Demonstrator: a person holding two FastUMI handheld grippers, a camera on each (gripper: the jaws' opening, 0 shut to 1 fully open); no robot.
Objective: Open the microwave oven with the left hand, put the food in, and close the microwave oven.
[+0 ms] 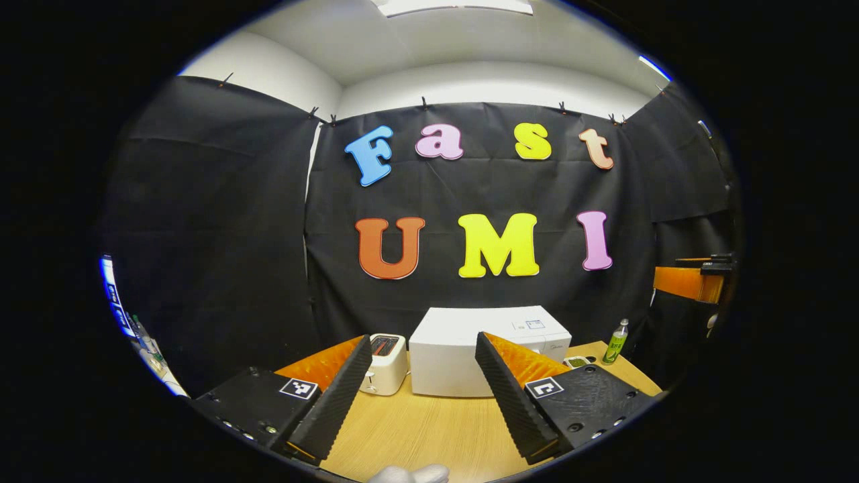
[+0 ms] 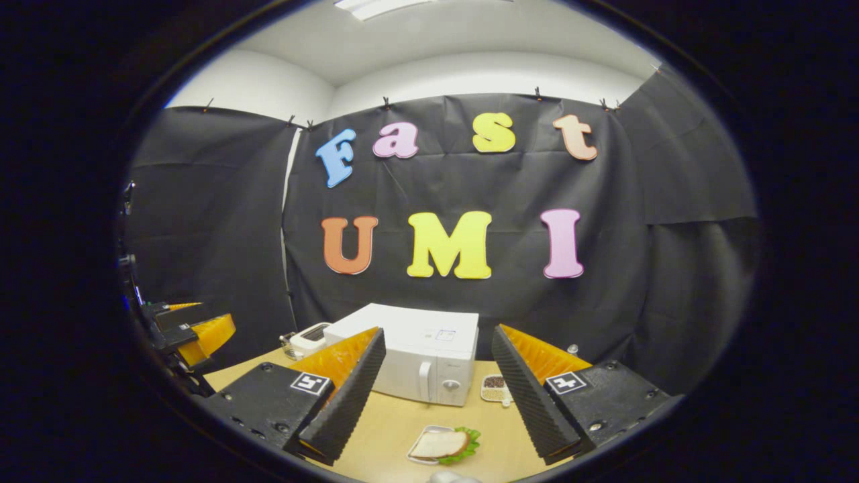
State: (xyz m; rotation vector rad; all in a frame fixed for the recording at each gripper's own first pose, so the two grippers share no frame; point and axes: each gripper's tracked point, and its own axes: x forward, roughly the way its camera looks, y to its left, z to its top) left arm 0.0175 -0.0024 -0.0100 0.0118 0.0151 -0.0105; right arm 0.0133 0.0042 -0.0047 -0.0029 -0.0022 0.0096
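Note:
A white microwave oven (image 1: 463, 349) (image 2: 419, 355) stands at the back of the wooden table with its door closed; its handle (image 2: 423, 381) faces the front in the right gripper view. A sandwich with lettuce on a small white plate (image 2: 443, 445) lies on the table in front of it. My left gripper (image 1: 423, 376) is open, held above the table short of the oven's side, nothing between its fingers. My right gripper (image 2: 436, 396) is open too, above and behind the sandwich. The other gripper (image 2: 194, 332) shows at the left edge of the right gripper view.
A white toaster (image 1: 386, 362) (image 2: 309, 339) stands left of the oven. A small dish of dark and light bits (image 2: 495, 388) lies to the oven's right. A green bottle (image 1: 615, 342) stands at the table's far right corner. Black cloth walls close the back.

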